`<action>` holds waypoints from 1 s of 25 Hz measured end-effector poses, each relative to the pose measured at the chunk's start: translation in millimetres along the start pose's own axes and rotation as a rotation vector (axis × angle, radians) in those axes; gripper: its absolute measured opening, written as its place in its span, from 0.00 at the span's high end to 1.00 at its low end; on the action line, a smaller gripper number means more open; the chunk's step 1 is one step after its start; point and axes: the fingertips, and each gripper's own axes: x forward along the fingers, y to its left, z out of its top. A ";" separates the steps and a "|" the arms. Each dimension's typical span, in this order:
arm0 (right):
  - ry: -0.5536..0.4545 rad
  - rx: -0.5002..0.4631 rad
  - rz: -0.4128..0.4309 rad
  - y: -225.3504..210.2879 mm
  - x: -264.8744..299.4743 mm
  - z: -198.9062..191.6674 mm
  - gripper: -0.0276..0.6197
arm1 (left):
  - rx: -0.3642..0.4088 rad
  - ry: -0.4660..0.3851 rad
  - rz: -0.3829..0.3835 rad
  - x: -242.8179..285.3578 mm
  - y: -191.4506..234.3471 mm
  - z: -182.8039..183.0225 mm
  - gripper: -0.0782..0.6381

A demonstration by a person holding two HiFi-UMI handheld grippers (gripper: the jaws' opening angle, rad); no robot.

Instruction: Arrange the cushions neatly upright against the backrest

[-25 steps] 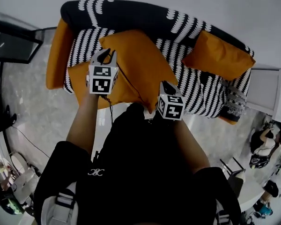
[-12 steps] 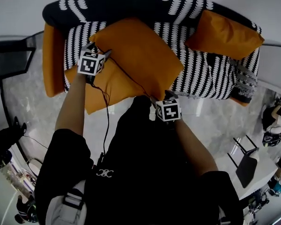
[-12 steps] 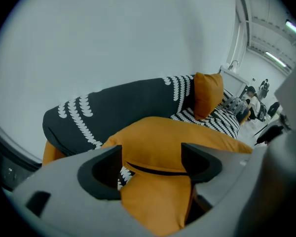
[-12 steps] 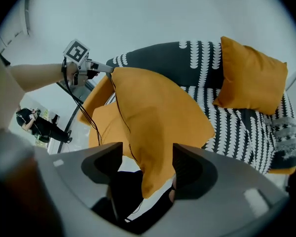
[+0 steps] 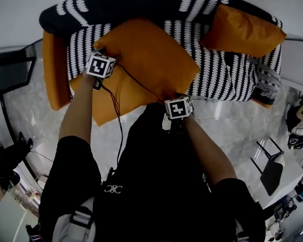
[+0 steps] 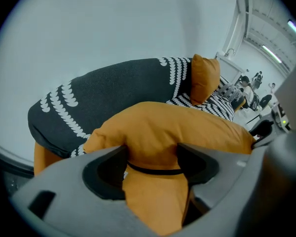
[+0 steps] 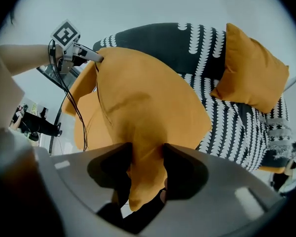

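Observation:
A big orange cushion (image 5: 146, 59) lies flat and askew on the black-and-white patterned sofa (image 5: 227, 74), its near corner hanging over the seat's front edge. My left gripper (image 5: 107, 58) straddles its left corner; the fabric (image 6: 153, 147) bulges between both pads, and the jaws have just been closing a little. My right gripper (image 5: 178, 96) has the near corner (image 7: 145, 177) pinched between its pads, its jaws also just closing. A second orange cushion (image 5: 245, 29) leans upright against the backrest at the right. Another orange cushion (image 5: 108, 102) lies partly hidden under the big one.
Orange armrests (image 5: 53, 69) bound the sofa at both ends. A dark glass table (image 5: 10, 72) stands to the left. Black cables (image 5: 116, 115) trail from the grippers. Pale tiled floor (image 5: 232, 130) runs in front, with chairs (image 5: 270, 165) and people at the right edge.
Both grippers have dropped from above the big cushion down onto its left and near corners, and their jaws now straddle the fabric. The cushion has barely shifted.

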 end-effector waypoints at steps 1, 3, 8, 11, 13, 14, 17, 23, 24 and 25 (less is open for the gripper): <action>0.004 0.000 -0.001 0.5 1.5 -0.9 0.64 | 0.001 0.005 -0.010 -0.1 -1.5 -0.7 0.44; -0.005 -0.014 -0.022 0.8 3.8 -1.5 0.72 | 0.001 0.004 -0.015 -0.5 -2.4 -2.2 0.52; -0.061 -0.012 -0.101 -7.1 -8.1 8.6 0.90 | -0.015 -0.030 0.028 -5.1 2.1 8.0 0.81; -0.093 0.047 -0.125 -14.4 -21.9 18.0 0.93 | -0.016 -0.051 0.022 -10.7 -1.0 18.5 0.85; -0.125 0.087 -0.142 -25.8 -32.7 25.7 0.93 | -0.013 -0.070 0.011 -15.8 -5.0 28.7 0.85; -0.142 0.109 -0.151 -32.6 -38.7 29.1 0.93 | -0.015 -0.078 0.000 -18.2 -7.5 33.0 0.85; -0.200 0.166 -0.191 -58.1 -60.0 40.7 0.93 | -0.029 -0.092 -0.046 -24.5 -19.1 41.1 0.85; -0.317 0.120 -0.311 -118.4 -112.3 86.0 0.94 | -0.056 -0.159 -0.092 -53.0 -47.9 66.4 0.85; -0.327 0.101 -0.318 -127.0 -118.1 95.1 0.94 | -0.054 -0.164 -0.093 -56.6 -51.6 70.5 0.85; -0.332 0.076 -0.321 -134.3 -123.2 104.5 0.94 | -0.054 -0.169 -0.093 -60.4 -54.2 74.3 0.85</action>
